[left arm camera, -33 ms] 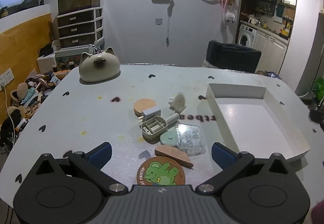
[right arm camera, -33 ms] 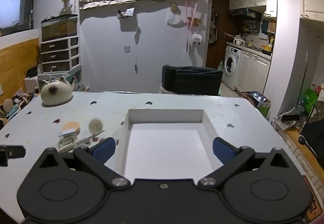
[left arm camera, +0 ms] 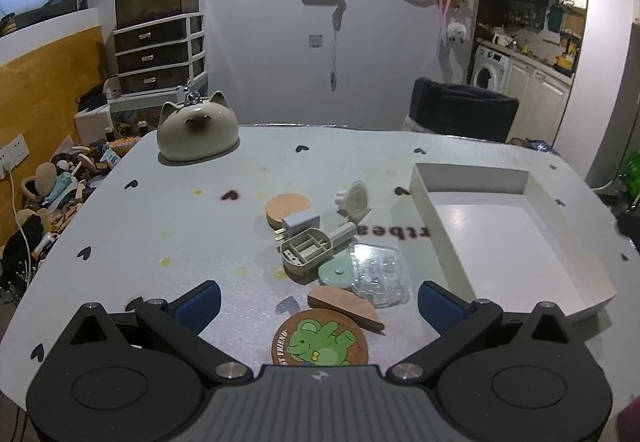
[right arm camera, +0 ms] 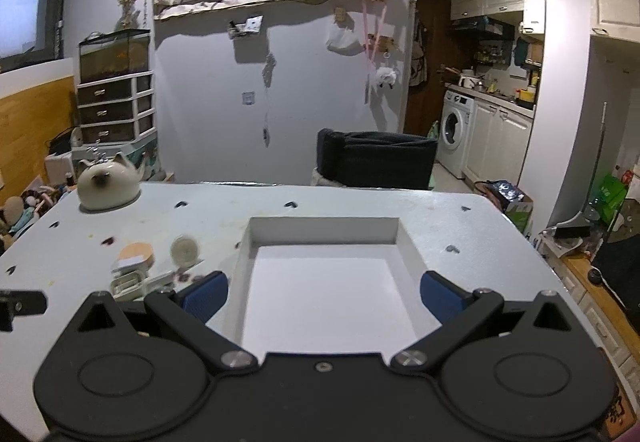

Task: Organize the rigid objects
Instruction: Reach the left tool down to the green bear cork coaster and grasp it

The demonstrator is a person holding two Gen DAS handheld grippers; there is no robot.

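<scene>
A cluster of small rigid items lies mid-table in the left wrist view: a frog coaster (left arm camera: 320,338), a wooden wedge (left arm camera: 346,308), a clear plastic case (left arm camera: 378,274), a mint disc (left arm camera: 335,272), a beige open housing (left arm camera: 308,252), a white plug adapter (left arm camera: 300,222), a round wooden disc (left arm camera: 287,207) and a white round piece (left arm camera: 356,198). My left gripper (left arm camera: 318,302) is open just in front of the coaster, holding nothing. A white tray (left arm camera: 424,198) sits to the right. My right gripper (right arm camera: 324,289) hovers open over the near side of the tray (right arm camera: 324,230), which holds nothing.
A cat-shaped ceramic pot (left arm camera: 196,134) stands at the table's far left corner. A dark chair (right arm camera: 376,158) is behind the far edge. Clutter covers the floor to the left of the table. The table top is white with small black heart marks.
</scene>
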